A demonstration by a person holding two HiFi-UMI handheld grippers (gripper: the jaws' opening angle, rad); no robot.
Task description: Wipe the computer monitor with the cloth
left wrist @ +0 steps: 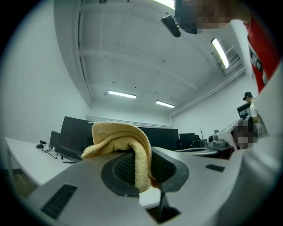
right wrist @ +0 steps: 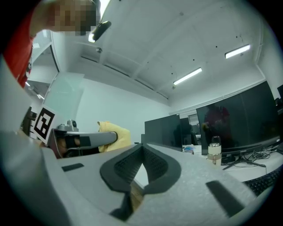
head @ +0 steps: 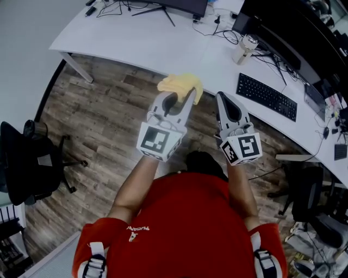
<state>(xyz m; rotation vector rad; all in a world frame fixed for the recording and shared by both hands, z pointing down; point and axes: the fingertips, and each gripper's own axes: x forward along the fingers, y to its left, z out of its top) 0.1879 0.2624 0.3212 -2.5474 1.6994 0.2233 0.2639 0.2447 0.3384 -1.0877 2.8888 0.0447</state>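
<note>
A yellow cloth (head: pixel 181 84) is pinched in my left gripper (head: pixel 186 98), held up over the white desk's front edge. In the left gripper view the cloth (left wrist: pixel 126 141) drapes over and between the jaws, which are shut on it. My right gripper (head: pixel 221 96) is beside it to the right, shut with nothing in it; its tips meet in the right gripper view (right wrist: pixel 141 148). Dark monitors stand on the desk: one at the far top (head: pixel 185 5), a row on the right (head: pixel 288 40), the nearest filling the right of the right gripper view (right wrist: pixel 239 119).
A curved white desk (head: pixel 141 43) carries a black keyboard (head: pixel 266 96), a pale bottle (head: pixel 246 49) and cables. A black office chair (head: pixel 27 163) stands on the wood floor at left, another chair (head: pixel 315 201) at right. A person (left wrist: pixel 249 106) stands far off.
</note>
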